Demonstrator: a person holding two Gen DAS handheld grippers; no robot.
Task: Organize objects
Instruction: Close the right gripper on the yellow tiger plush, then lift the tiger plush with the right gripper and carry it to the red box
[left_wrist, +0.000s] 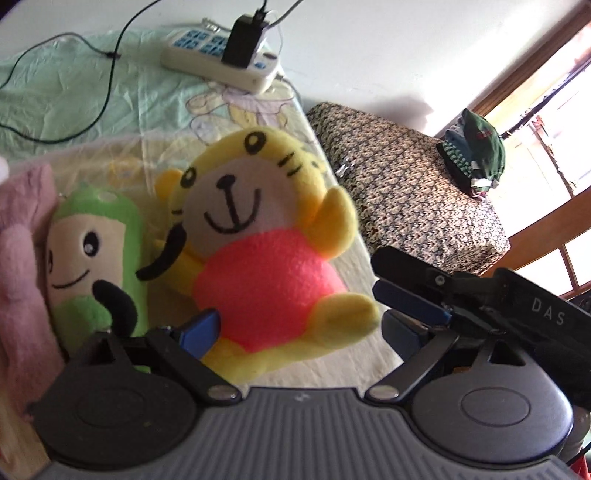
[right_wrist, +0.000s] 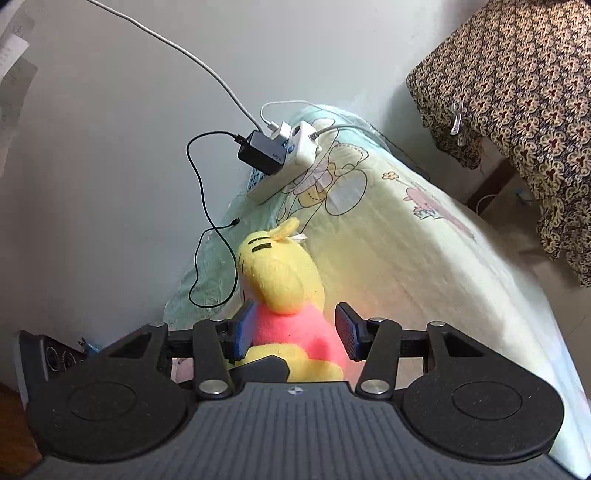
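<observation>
Right now the bed (left_wrist: 110, 96) has a soft green and yellow sheet with cartoon pictures on it. Beside the bed stands a box under a flowery brown cloth (left_wrist: 399, 177). A yellow tiger toy (left_wrist: 258, 236) in a pink shirt sits near the bed's side edge, next to a green toy (left_wrist: 96, 251) and something pink and fuzzy (left_wrist: 22, 258). A white power strip (left_wrist: 221, 55) with a black plug lies by the far edge, at the wall. The right gripper (right_wrist: 295, 332) has its jaws open around the tiger's pink tummy; one blue pad touches it. The left gripper (left_wrist: 299, 328) is wide open too, with the tiger's legs between its jaws.
</observation>
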